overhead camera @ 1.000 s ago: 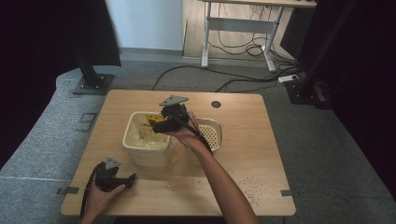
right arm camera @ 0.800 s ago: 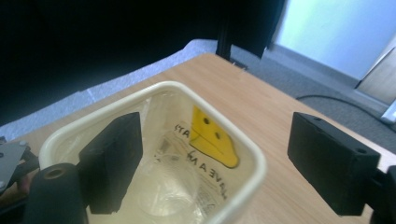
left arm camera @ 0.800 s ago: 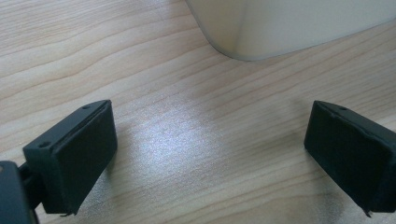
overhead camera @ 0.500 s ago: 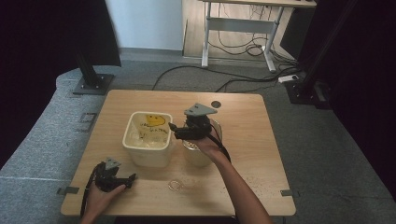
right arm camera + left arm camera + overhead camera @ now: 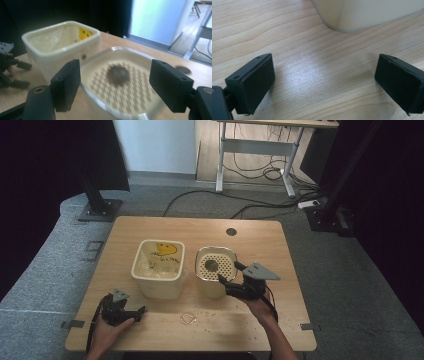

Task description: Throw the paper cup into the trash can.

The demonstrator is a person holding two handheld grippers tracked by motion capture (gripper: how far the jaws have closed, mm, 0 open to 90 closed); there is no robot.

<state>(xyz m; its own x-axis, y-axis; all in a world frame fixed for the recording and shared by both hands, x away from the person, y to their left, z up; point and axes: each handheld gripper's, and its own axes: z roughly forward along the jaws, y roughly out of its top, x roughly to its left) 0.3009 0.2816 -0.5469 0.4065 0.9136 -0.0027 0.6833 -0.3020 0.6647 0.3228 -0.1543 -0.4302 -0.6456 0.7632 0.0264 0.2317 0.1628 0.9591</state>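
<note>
Pale wood grain runs across the worktop [image 5: 280, 250], which carries two containers side by side near its middle: a cream rectangular tub [image 5: 157, 268] with a yellow mark on its inner far wall, and just to its right a rounder cream cup [image 5: 215, 270] whose inside shows a perforated, strainer-like floor with a dark lump [image 5: 211, 265] lying on it (what the lump is cannot be told). The right gripper [image 5: 231, 277] is held at the cup's near right edge, its jaws spread apart with nothing between them; in the right gripper view the two black jaws frame the cup's rim [image 5: 125, 82] and the dark lump [image 5: 117, 73], with the tub [image 5: 60, 47] beyond to the left. The left gripper [image 5: 139, 312] rests low at the worktop's near left corner, in front of the tub, held in the person's left hand [image 5: 107, 330]. Its jaws are also wide apart and empty, with bare wood between them and the tub's rounded lower corner [image 5: 362, 15] ahead. A small pale ring-shaped scrap [image 5: 188, 318] and scattered crumbs lie on the wood between the two grippers.
</note>
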